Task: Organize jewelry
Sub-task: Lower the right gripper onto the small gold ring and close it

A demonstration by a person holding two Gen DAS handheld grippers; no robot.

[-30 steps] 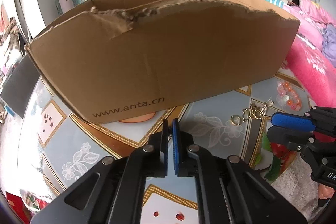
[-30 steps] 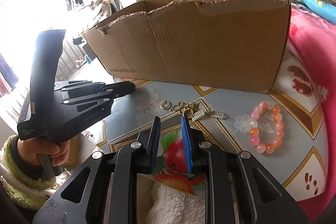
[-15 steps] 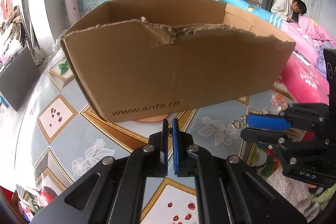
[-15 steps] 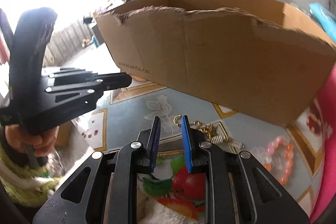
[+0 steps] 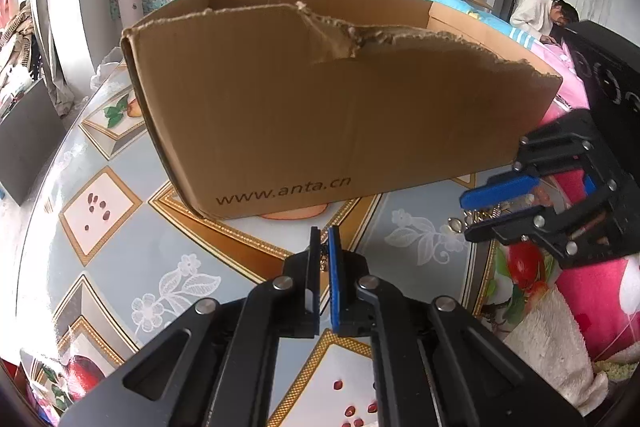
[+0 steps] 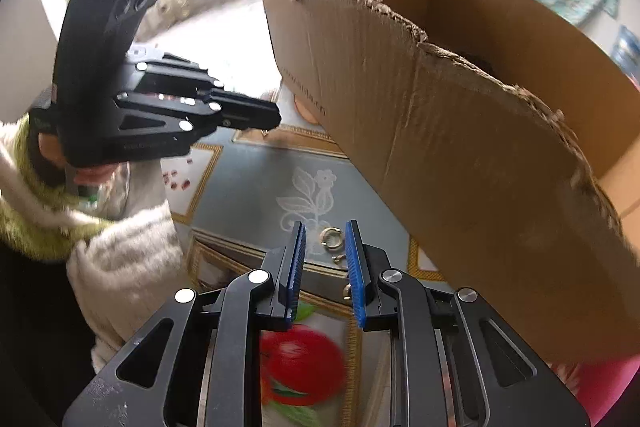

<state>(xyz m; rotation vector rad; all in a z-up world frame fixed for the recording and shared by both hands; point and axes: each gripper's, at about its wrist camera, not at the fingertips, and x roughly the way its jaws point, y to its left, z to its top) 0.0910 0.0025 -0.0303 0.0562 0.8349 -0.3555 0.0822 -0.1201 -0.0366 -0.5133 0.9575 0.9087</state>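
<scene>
I hold my left gripper (image 5: 325,233) nearly closed, and a tiny gold piece (image 5: 323,263) seems pinched between its blue pads, though it is too small to name. The big cardboard box (image 5: 320,99) stands just in front of it on the patterned table (image 5: 192,251). A second ago the box looked wider and more side-on from here; now I see its left corner more.

My right gripper (image 6: 325,227) is a little open and grips nothing. It has rolled a lot since a second ago, so the box (image 6: 460,131) now leans across the right side of its view. The gold rings (image 6: 332,238) lie on the table right beyond its tips, between the two blue pads. Before, they were further ahead, with a pink bead bracelet off to the right. In the left view, the right gripper (image 5: 464,213) has slid in closer to the box and sits over the jewelry.
</scene>
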